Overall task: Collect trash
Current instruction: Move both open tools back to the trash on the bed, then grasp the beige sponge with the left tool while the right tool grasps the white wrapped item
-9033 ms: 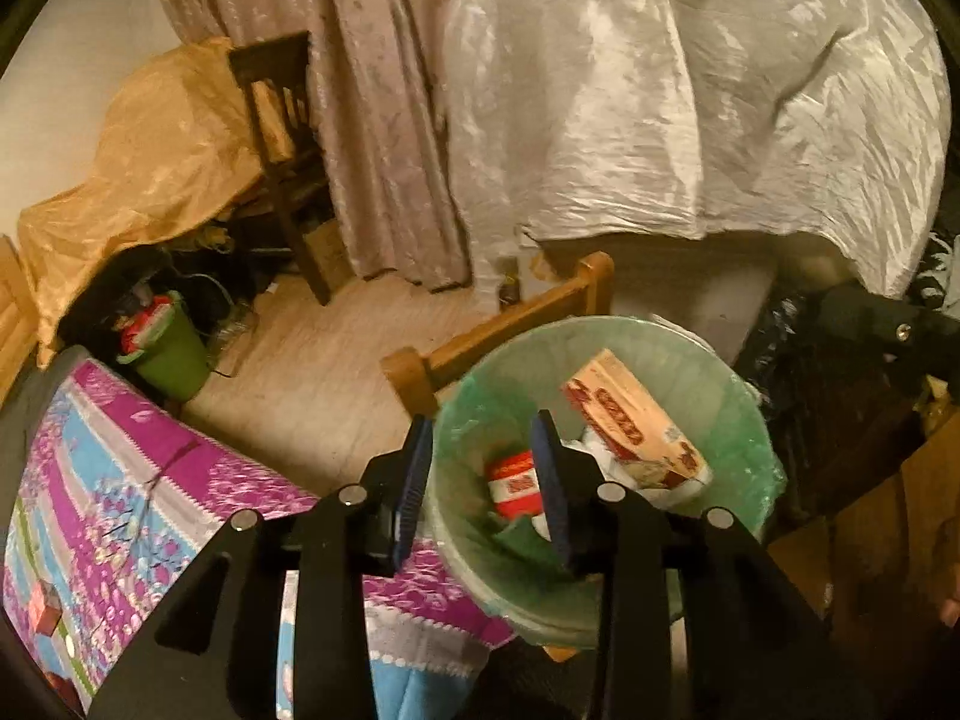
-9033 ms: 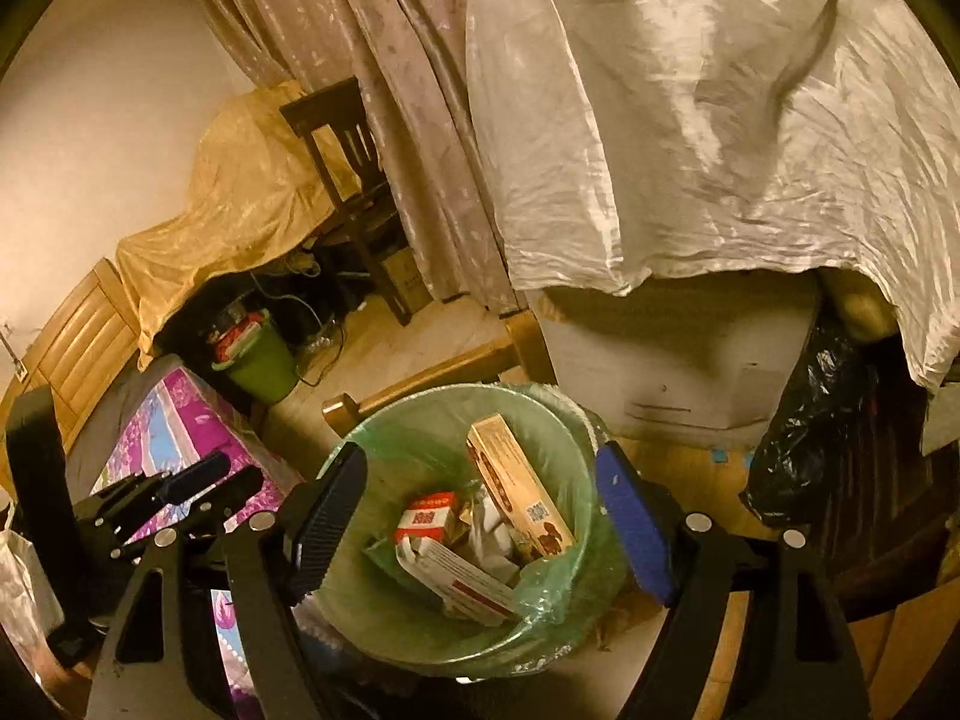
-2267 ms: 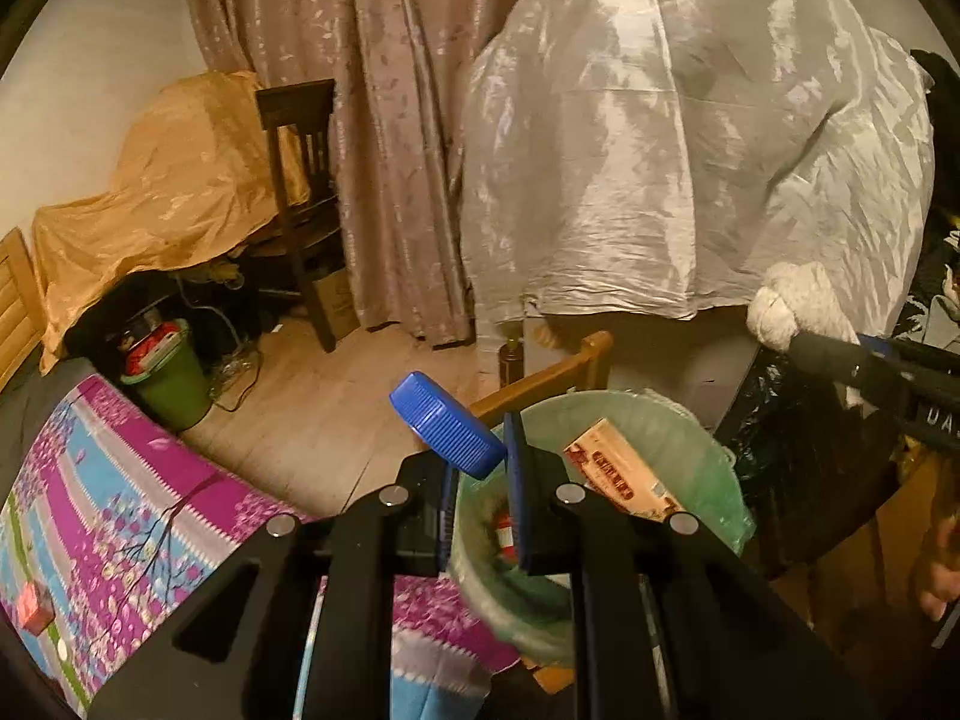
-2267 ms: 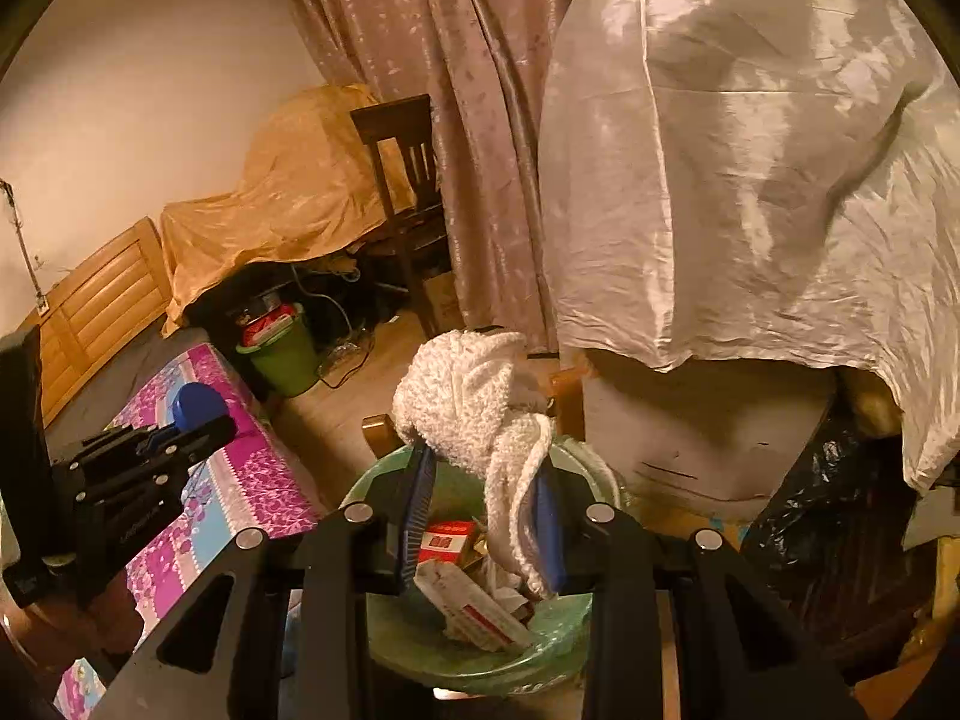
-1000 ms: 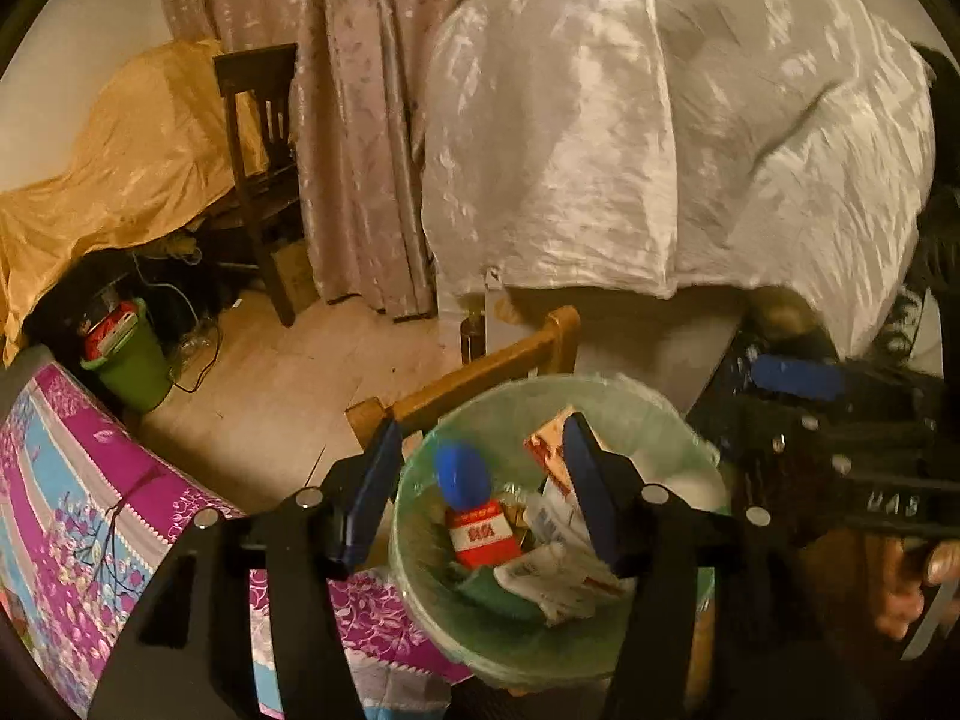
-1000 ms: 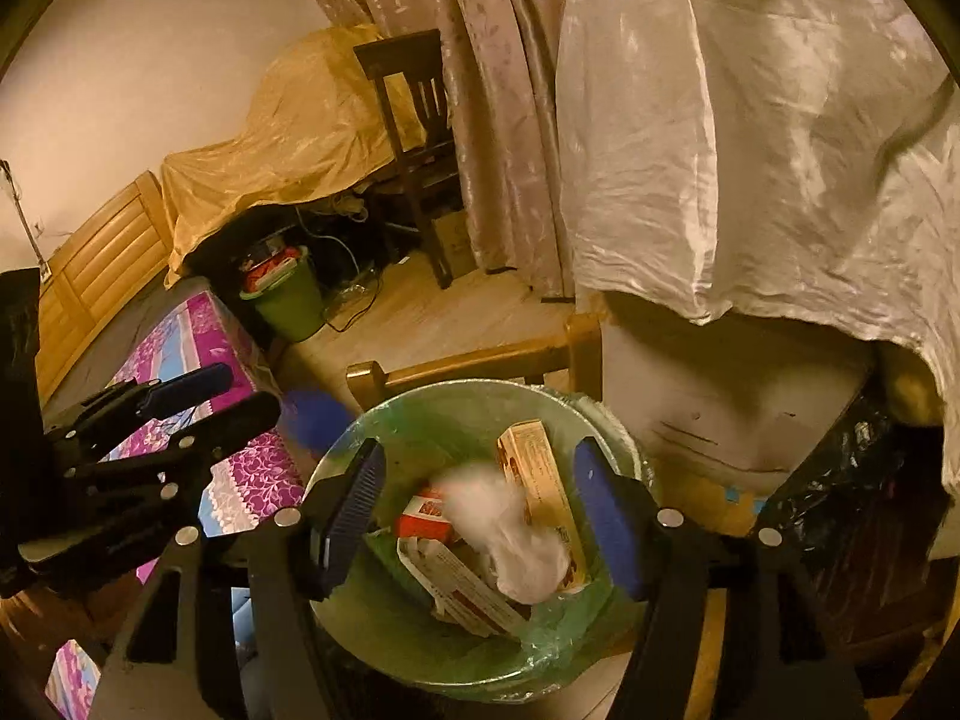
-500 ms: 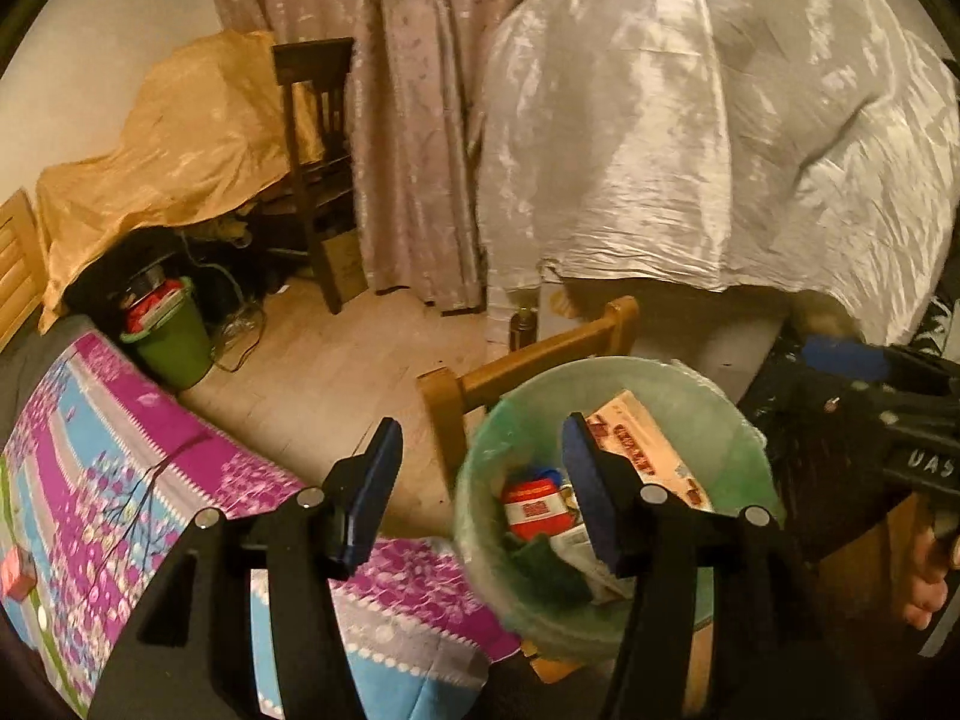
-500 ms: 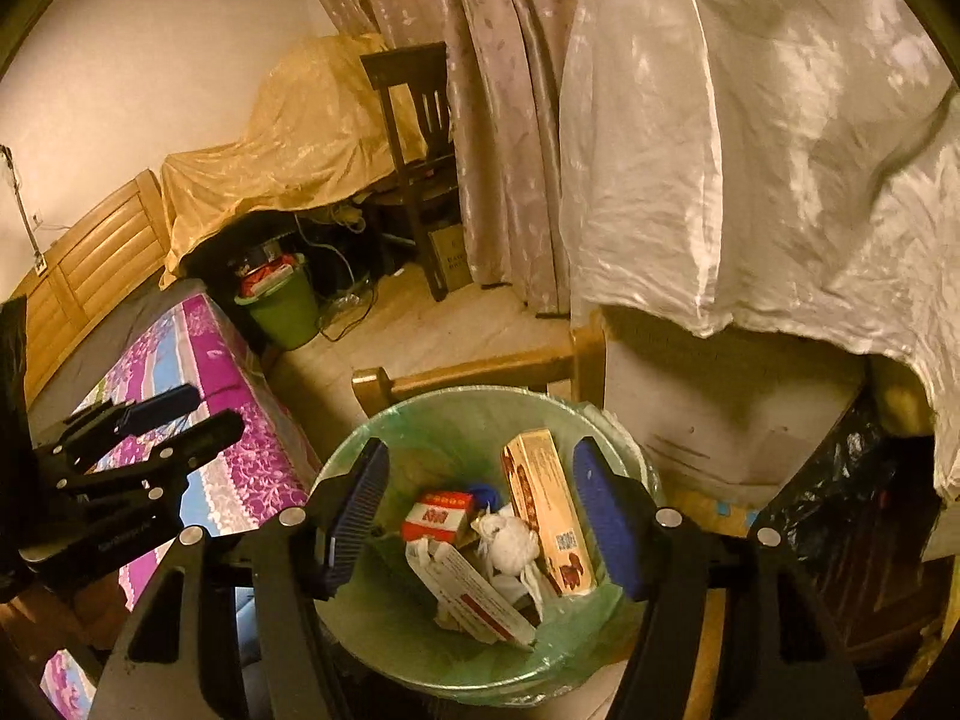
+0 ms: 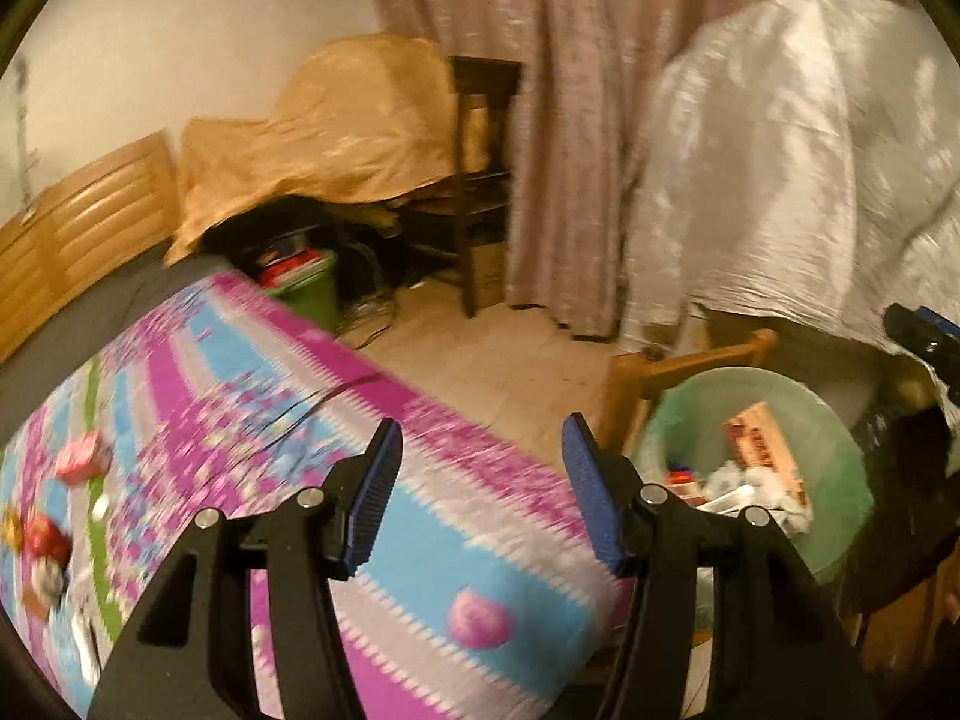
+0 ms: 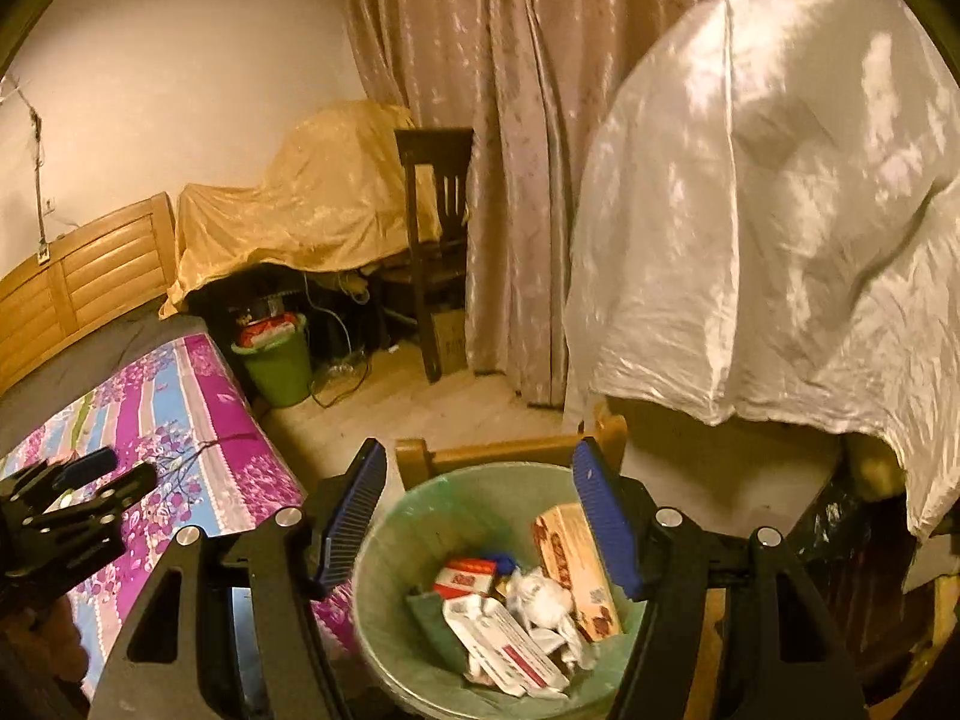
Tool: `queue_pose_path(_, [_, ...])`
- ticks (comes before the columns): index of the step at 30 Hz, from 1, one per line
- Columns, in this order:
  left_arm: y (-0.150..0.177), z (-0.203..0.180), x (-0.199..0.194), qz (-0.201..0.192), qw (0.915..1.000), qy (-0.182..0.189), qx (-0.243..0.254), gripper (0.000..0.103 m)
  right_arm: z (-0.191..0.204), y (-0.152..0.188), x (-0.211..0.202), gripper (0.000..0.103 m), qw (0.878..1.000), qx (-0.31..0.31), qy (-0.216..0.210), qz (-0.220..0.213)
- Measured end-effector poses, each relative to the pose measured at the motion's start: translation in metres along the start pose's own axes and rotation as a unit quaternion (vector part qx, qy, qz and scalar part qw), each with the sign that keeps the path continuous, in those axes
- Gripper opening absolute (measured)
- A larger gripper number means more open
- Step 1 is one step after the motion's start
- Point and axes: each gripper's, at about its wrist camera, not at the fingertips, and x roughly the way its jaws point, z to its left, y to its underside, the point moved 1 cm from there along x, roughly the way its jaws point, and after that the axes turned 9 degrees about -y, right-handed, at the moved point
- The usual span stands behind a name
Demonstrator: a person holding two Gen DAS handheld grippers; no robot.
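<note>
A green-lined trash bin [image 10: 390, 546] stands beside the bed, holding a tan box [image 10: 576, 564], a red-and-white carton [image 10: 465, 576], a crumpled white wad [image 10: 540, 597], a flat white box [image 10: 510, 648] and a blue cap [image 10: 501, 558]. My right gripper [image 10: 477, 480] hovers open above the bin with nothing between its fingers. My left gripper [image 9: 480, 480] is open and empty over the patterned bedspread [image 9: 240, 396], with the bin [image 9: 840, 450] to its right. Small blurred items, one pink [image 9: 81, 462] and one red [image 9: 42, 540], lie on the bedspread at the far left.
A wooden bed post [image 10: 414, 456] stands just behind the bin. Farther off are a small green bucket [image 10: 279, 360], a dark chair [image 10: 432, 228], furniture under a gold cloth [image 10: 312, 210], a large white-draped shape [image 10: 750, 240], curtains and a wooden headboard [image 10: 78, 288].
The left gripper has swung left, off the bin and over the bedspread; the bin now sits at its right. The right gripper has pulled back slightly. The dropped wad and cap rest in the bin.
</note>
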Motion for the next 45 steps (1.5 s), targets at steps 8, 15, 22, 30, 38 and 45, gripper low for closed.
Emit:
queue_pose_path(8, [0.048,0.096,-0.017,0.025,0.994,-0.074,-0.077,0.053,0.098,0.011,-0.002,0.071,0.995,-0.087,-0.036,-0.026])
queue_pose_path(15, [0.113,0.185,-0.04,0.06,0.9769,-0.149,-0.141,0.053,0.197,0.035,0.017,0.072,0.984,-0.134,-0.115,0.018])
queue_pose_path(22, [0.182,0.283,-0.068,0.1,0.9426,-0.226,-0.225,0.053,0.308,0.077,0.032,0.072,0.953,-0.178,-0.226,0.094])
queue_pose_path(30, [0.236,0.396,-0.091,0.112,0.9119,-0.265,-0.293,0.053,0.434,0.143,0.049,0.072,0.879,-0.168,-0.379,0.236])
queue_pose_path(38, [0.244,0.479,-0.06,0.104,0.926,-0.217,-0.291,0.053,0.557,0.188,0.068,0.07,0.813,-0.15,-0.465,0.315])
queue_pose_path(45, [0.234,0.503,-0.027,0.095,0.9437,-0.174,-0.264,0.06,0.609,0.207,0.088,0.068,0.8,-0.145,-0.467,0.348])
